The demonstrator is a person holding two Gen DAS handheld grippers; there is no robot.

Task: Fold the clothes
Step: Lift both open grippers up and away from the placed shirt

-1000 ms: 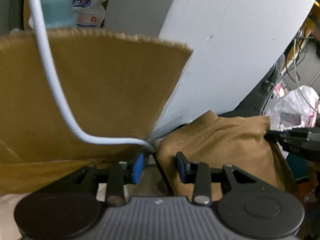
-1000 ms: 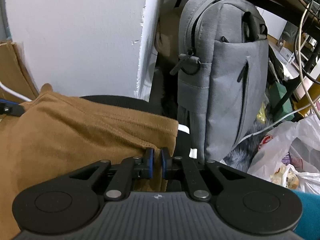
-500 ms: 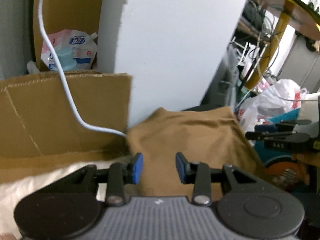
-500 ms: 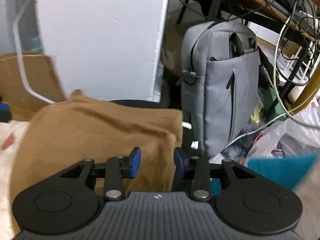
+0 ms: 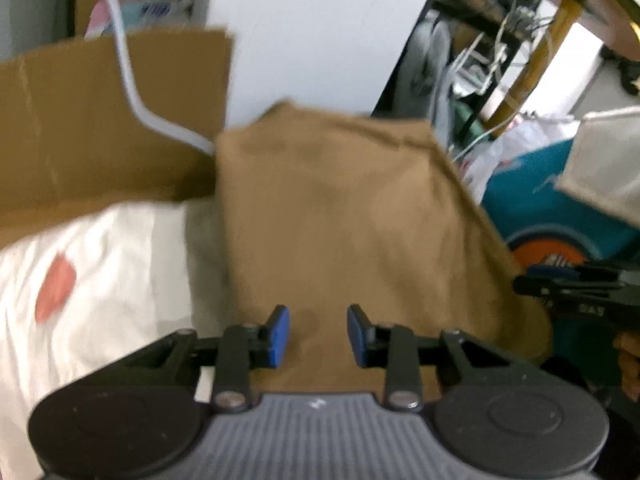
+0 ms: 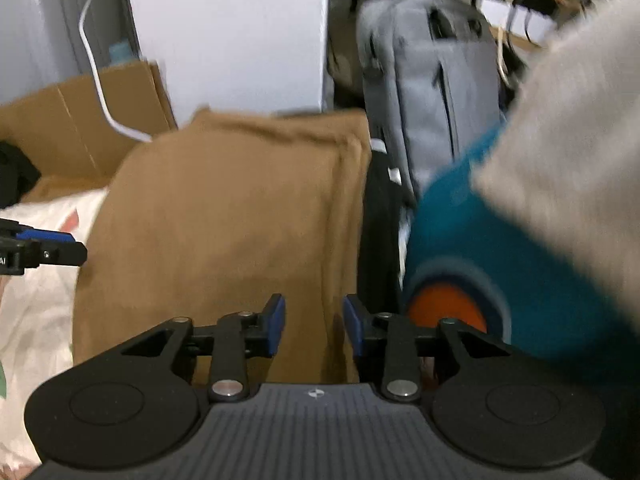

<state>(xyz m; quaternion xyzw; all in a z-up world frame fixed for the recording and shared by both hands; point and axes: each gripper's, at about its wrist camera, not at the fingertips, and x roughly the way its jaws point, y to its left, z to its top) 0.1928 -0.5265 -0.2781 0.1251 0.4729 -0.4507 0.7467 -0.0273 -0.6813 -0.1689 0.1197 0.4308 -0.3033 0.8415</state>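
Left gripper [image 5: 316, 334]: blue pads spread, having just narrowed slightly, with nothing pinched between them; it hangs over the near edge of the brown garment [image 5: 344, 220]. Right gripper [image 6: 314, 330]: pads likewise spread and just narrowed, nothing between them, above the same garment's [image 6: 224, 216] near right portion. Neither gripper's pads press on the cloth.

The garment lies flat as a folded rectangle, a seam running down its right side. To its left, partly under it, a white sheet [image 5: 104, 264] with a red patch. To its right, a teal item [image 6: 472, 248] with an orange disc, and over that a grey-white cloth [image 6: 560, 152], blurred. Beyond the garment on the left, a cardboard flap [image 5: 80, 112] with a white cable [image 5: 132, 80] trailing across it to the garment's far left corner. Directly behind the garment, a white panel [image 6: 236, 40]. Behind its far right corner, a grey bag [image 6: 432, 76] standing upright.
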